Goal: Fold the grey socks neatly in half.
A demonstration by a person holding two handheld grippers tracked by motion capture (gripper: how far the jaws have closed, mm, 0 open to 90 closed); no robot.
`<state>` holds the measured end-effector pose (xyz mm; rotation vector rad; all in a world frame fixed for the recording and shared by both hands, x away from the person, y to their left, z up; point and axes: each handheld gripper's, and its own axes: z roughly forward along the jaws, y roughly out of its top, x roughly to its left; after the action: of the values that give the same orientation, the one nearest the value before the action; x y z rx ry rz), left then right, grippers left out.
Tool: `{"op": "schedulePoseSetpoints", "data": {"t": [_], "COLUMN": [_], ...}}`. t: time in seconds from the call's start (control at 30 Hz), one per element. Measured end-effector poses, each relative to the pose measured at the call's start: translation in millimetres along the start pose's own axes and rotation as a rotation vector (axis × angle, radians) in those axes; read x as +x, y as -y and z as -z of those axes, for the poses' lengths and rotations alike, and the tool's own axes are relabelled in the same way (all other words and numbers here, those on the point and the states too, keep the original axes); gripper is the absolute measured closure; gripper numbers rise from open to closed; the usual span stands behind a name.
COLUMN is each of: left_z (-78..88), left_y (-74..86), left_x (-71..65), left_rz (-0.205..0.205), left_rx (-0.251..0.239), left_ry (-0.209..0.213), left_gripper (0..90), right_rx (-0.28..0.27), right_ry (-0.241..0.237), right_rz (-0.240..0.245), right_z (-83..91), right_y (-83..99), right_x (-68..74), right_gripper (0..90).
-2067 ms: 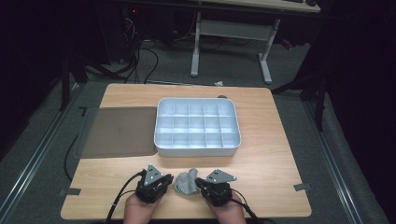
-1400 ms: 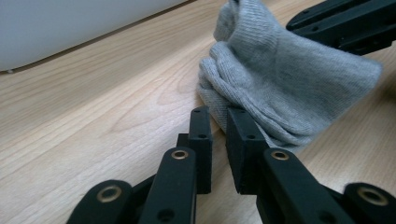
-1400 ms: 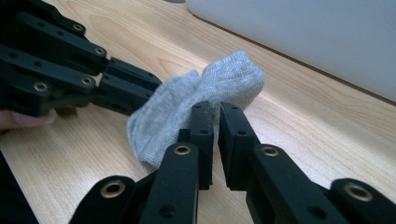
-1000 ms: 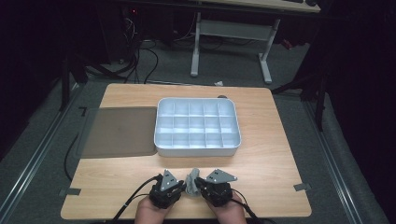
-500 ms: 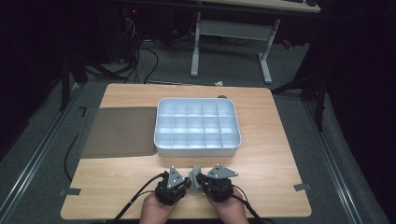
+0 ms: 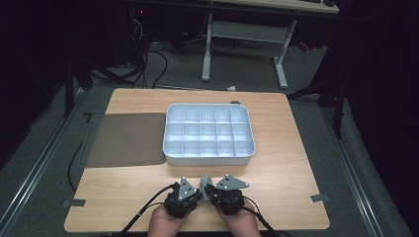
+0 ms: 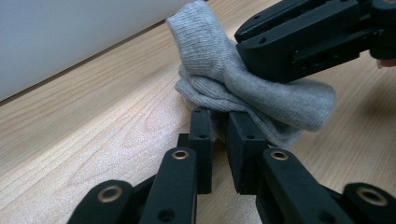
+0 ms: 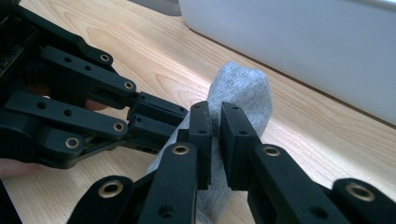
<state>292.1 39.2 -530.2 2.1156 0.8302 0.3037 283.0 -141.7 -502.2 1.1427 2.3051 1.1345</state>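
A: From the high view, where is the cloth?
B: The grey cloth (image 6: 204, 184) sits bunched between the left tool (image 6: 184, 196) and right tool (image 6: 223, 193), on the table (image 6: 291, 163), nearer them than the compartment tray (image 6: 208, 157) beyond.

A: And in the left gripper view?
B: The left tool (image 7: 219, 128) is nearly closed, nipping the cloth's (image 7: 261, 98) lower fold. I'd take a deeper bite; that edge could slip.

A: Right gripper view?
B: The right tool (image 8: 215, 122) is pinched tight on the cloth (image 8: 243, 93), which stands up past its tips. Pull apart evenly, I'd judge, keeping it low.
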Motion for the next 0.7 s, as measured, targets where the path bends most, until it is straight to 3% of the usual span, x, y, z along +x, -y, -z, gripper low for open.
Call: {"op": "schedulePoseSetpoints", "data": {"t": [0.43,0.7], "left_z": [-0.7,9.3], "left_y": [0.9,5.1], "left_x": [-0.9,10.5], "left_rz": [-0.027,0.013], "left_rx": [0.031,0.008], "left_ry": [-0.021,-0.011], "left_gripper": [81.6,74.9], "right_rx": [0.02,0.042], "right_ry": [-0.008,-0.02], "right_rz": [0.01,0.032], "right_z": [-7.5,-11.6], "right_y": [7.7,10.5], "right_x": [5.2,4.9], "right_gripper": [90.0,90.0]}}
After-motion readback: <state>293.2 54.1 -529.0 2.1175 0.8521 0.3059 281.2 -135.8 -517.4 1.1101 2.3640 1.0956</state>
